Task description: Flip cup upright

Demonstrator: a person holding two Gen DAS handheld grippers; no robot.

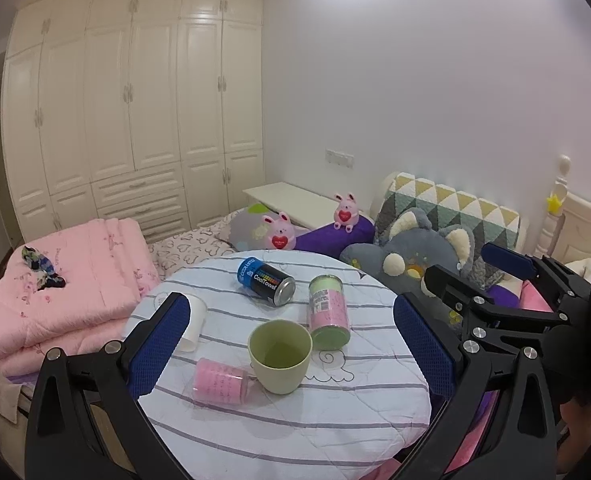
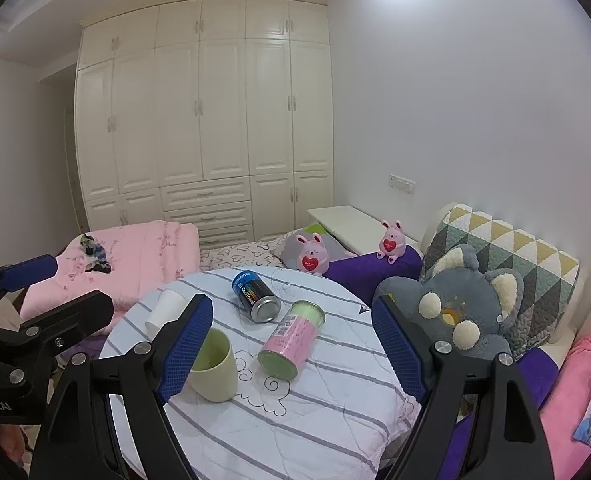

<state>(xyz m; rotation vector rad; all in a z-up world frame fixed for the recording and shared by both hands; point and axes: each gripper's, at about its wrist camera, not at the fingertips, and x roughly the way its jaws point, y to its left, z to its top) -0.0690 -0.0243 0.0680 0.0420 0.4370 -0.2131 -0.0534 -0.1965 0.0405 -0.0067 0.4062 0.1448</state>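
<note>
Cup (image 1: 280, 355) of pale green stands upright, mouth up, on the round surface (image 1: 295, 432) covered in a white cloth with grey stripes, toward its near-left part. Touching the cup's lower left side lies a small pink jar (image 1: 220, 381) on its side. Just beyond the cup on the right a pink and green can (image 1: 329, 312) lies tipped over, and farther back a dark can with a blue end (image 1: 266, 286) also lies on its side. At the left edge of the surface a white paper cup (image 1: 193, 326) lies tipped, partly hidden behind a blue pad.

Left gripper (image 1: 291, 354) hovers over the near side of the surface with its jaws spread wide, the green cup seen between them but untouched; they hold nothing. Right gripper (image 2: 291, 344) is also spread wide and empty, its left pad (image 2: 185, 350) in front of the green cup (image 2: 215, 364) in that view, while the pink and green can (image 2: 289, 338) lies between its jaws, apart from both.

Behind the surface sit a grey plush toy (image 1: 419, 256), two pink bunny toys (image 1: 279, 232), a folded pink quilt (image 1: 67, 280) and a cream wardrobe (image 1: 135, 112)
</note>
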